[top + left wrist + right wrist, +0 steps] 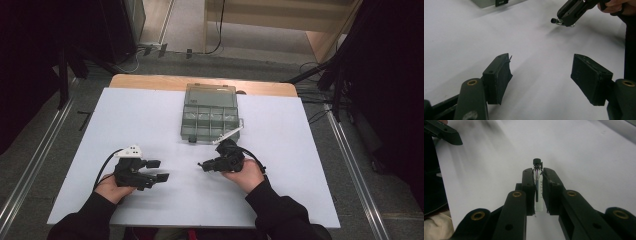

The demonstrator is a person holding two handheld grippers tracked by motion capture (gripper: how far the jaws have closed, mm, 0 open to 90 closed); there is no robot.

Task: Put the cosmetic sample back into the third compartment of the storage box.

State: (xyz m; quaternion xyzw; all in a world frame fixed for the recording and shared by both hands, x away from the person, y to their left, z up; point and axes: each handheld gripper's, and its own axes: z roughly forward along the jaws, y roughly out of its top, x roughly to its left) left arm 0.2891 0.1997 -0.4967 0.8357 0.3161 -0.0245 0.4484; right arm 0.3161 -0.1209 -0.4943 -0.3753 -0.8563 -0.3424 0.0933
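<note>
the white counter [150, 115] carries a clear compartment box [210, 119] at its far middle, lid up. the left gripper [154, 170] hangs near the front, jaws wide and empty. the right gripper [206, 165] is clamped on a small vial [538, 190], black cap [537, 161] poking past the jaws. likely step: boxing the vial, so keep the squeeze steady and lower it level into one compartment.
</note>
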